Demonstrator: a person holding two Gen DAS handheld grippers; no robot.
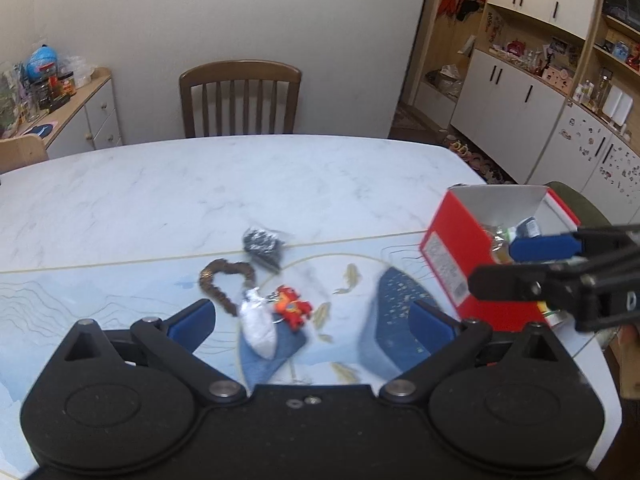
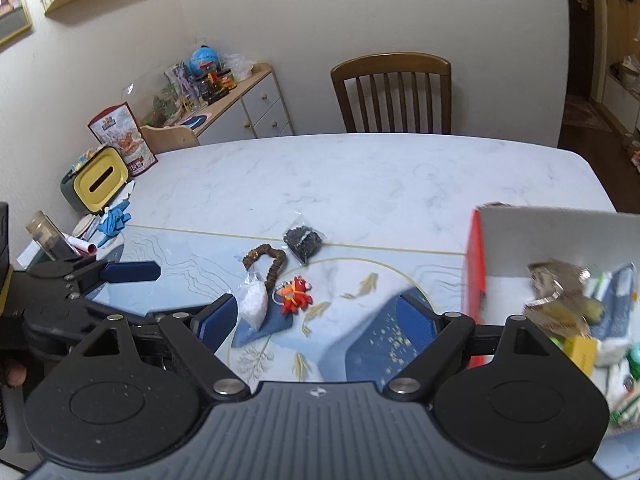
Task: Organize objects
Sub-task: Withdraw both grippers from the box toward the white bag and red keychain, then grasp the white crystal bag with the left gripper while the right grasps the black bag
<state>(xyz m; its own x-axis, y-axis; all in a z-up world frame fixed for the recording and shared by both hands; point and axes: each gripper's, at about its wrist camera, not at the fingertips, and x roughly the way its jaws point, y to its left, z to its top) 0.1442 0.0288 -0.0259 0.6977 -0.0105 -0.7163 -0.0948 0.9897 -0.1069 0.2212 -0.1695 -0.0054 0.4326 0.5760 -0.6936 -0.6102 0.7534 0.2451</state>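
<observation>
Four loose trinkets [image 1: 258, 322], one box [image 1: 452, 256]

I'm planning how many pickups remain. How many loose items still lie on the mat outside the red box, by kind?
Black-filled clear plastic bag: 1
White-filled clear plastic bag: 1
Brown beaded bracelet loop: 1
Red and orange toy keychain: 1
Total: 4
All lie on the table, left of the red cardboard box.
</observation>
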